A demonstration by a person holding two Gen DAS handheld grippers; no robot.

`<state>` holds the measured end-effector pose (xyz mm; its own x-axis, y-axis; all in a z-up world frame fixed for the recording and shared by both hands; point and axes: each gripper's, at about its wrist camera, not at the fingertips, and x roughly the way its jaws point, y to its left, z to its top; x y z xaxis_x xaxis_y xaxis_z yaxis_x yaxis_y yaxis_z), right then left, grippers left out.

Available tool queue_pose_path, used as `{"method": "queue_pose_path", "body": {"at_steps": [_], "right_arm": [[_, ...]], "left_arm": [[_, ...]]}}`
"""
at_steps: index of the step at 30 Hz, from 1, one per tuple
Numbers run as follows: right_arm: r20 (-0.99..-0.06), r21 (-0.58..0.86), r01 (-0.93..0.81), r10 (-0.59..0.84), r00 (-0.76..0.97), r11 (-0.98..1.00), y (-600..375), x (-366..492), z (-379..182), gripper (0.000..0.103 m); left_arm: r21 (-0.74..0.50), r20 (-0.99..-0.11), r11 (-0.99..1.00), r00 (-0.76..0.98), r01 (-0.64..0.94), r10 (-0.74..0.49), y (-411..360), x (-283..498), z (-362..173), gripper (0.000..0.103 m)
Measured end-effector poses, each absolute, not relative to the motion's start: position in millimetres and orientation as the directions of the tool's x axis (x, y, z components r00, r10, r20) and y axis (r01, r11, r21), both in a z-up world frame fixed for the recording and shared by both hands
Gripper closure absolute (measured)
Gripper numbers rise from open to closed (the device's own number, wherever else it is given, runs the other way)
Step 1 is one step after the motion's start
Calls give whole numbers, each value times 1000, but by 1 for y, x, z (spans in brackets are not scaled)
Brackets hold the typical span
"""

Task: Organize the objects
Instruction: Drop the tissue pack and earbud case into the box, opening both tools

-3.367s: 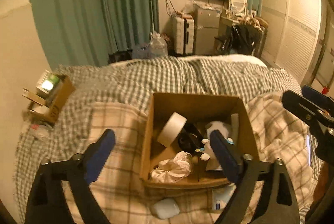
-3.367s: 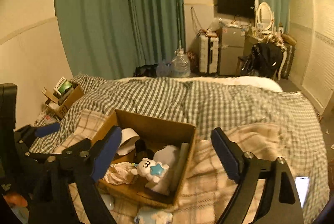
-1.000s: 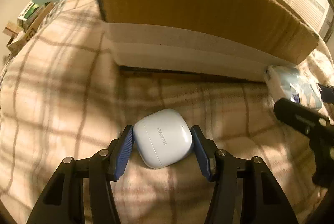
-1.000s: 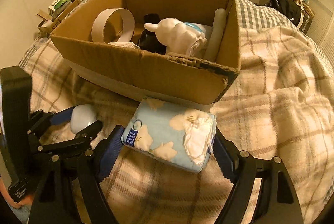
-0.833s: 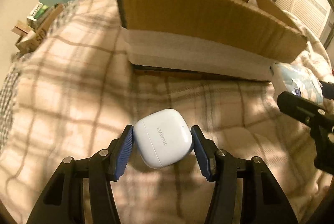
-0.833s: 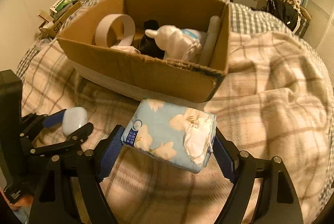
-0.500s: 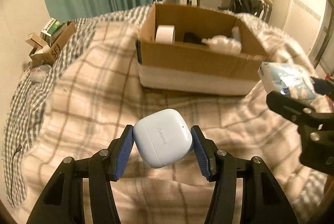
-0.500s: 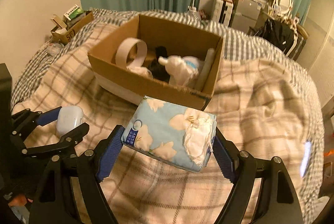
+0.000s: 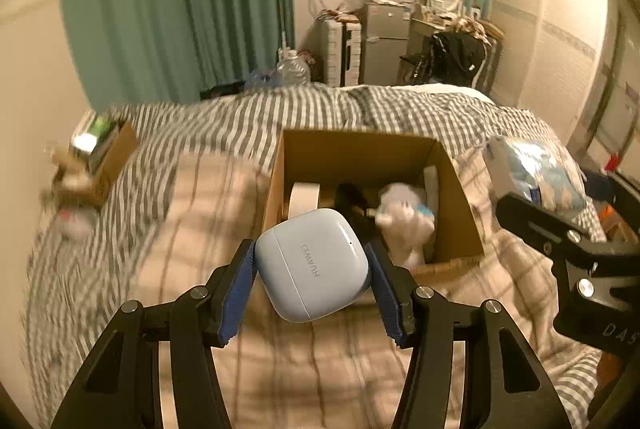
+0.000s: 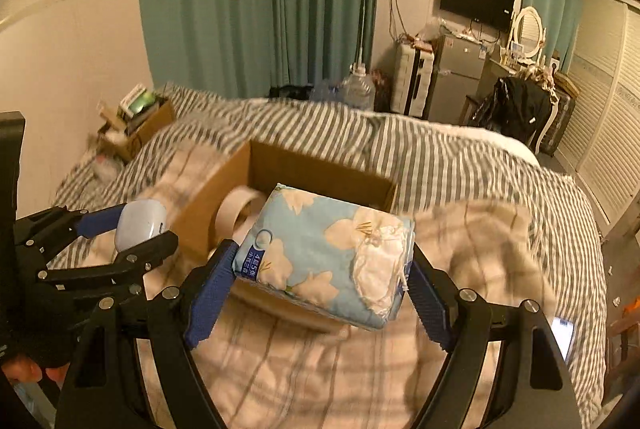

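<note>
My left gripper [image 9: 312,269] is shut on a white Huawei earbud case [image 9: 314,263] and holds it in the air, in front of the open cardboard box [image 9: 280,165] on the bed. My right gripper [image 10: 320,269] is shut on a blue floral tissue pack [image 10: 320,249], held above the box's near edge [image 10: 208,197]. The box holds a tape roll [image 9: 304,195], a white plush toy [image 9: 404,217] and dark items. The left gripper with the case shows in the right wrist view [image 10: 136,229]; the tissue pack shows in the left wrist view [image 9: 532,169].
The box sits on a beige plaid blanket [image 9: 200,229] over a checked bedspread [image 9: 360,105]. A small cluttered carton [image 9: 96,157] lies at the bed's left edge. A phone [image 10: 562,337] lies at the right. Curtains, a fridge and suitcase stand behind.
Both grippers closed on their objects on the blanket, then lifted them. Now both are raised high, looking down into the box from above.
</note>
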<state>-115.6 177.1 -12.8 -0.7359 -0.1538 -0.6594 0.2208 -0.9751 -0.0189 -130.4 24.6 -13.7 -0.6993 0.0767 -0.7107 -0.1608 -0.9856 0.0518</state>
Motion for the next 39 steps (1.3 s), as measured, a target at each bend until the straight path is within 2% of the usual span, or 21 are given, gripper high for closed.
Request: {"method": "queue_pose_path", "body": {"at_steps": [9, 25, 29, 31, 32, 36, 39], "right_arm": [[-639, 19, 208, -172, -750, -978, 192, -177, -9, 22], [-704, 94, 215, -218, -676, -972, 183, -234, -85, 23], [-704, 97, 204, -212, -678, -974, 183, -235, -86, 21], [-691, 87, 191, -198, -695, -978, 183, -232, -83, 16], [-687, 86, 190, -197, -699, -978, 183, -231, -81, 10], [-654, 86, 183, -194, -731, -979, 186, -220, -66, 8], [-621, 53, 159, -157, -768, -986, 188, -206, -48, 4]], "left_arm": [[58, -707, -981, -702, -185, 91, 38, -186, -18, 46], [58, -781, -979, -620, -196, 78, 42, -230, -96, 46], [32, -776, -979, -623, -201, 102, 39, -230, -98, 45], [27, -774, -979, -624, -204, 108, 39, -228, -97, 45], [23, -774, -979, -623, -204, 112, 40, -227, -95, 43], [13, -736, -982, -666, -190, 119, 40, -215, -78, 10], [9, -707, -983, -697, -181, 122, 41, -202, -58, 6]]}}
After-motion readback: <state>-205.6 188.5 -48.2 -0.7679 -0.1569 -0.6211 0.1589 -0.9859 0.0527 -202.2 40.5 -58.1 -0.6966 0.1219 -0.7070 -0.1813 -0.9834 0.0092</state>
